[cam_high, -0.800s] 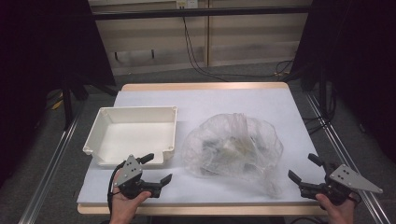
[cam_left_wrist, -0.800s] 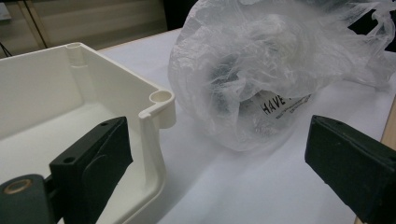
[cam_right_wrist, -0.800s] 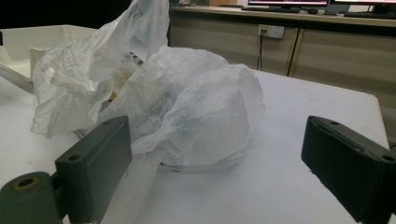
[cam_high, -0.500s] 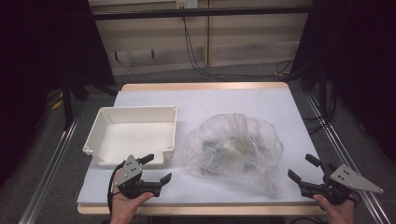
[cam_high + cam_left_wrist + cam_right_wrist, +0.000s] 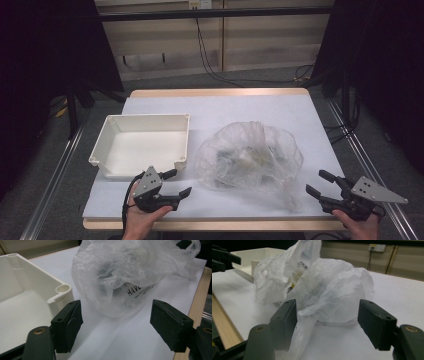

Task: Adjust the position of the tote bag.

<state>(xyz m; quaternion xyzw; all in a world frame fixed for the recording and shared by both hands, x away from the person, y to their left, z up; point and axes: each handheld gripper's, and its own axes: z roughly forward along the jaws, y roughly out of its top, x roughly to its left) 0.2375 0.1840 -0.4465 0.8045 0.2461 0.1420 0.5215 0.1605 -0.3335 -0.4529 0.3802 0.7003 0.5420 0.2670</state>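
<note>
Change over the last moment: very little. Against the earlier high views, both grippers sit at the same spots on the near edge and the bag has not shifted. Judgement: the approach has not begun, and nothing is gripped.

Far left: white tray (image 5: 116, 131), empty, on the white table cover (image 5: 250, 107).

Left gripper (image 5: 181, 182) near the tray's near right corner, jaws spread with nothing between them, pointing right toward the bag. The left gripper view looks straight at the bag's near-left bulge, tray corner (image 5: 62, 290) just beside the left jaw.

Centre: clear plastic bag (image 5: 250, 155), crumpled and puffed, lying right of the tray and apart from it. Film is thin and wrinkled, milky where it folds. Dark and pale shapes show inside; what they are I cannot make out, possibly small packaged items. A printed label (image 5: 136, 290) reading "HAVE…" shows through the film. A twisted tail of plastic (image 5: 290, 197) trails toward the near right.

Right gripper (image 5: 319, 183) at the near right corner, jaws likewise spread and empty. In the right gripper view the bag (image 5: 329, 290) fills the gap ahead, its loose tail (image 5: 303, 335) reaching down just beside the left jaw.

Judgement: thin film will slip and bunch; the tail looks the easiest hold.
</note>
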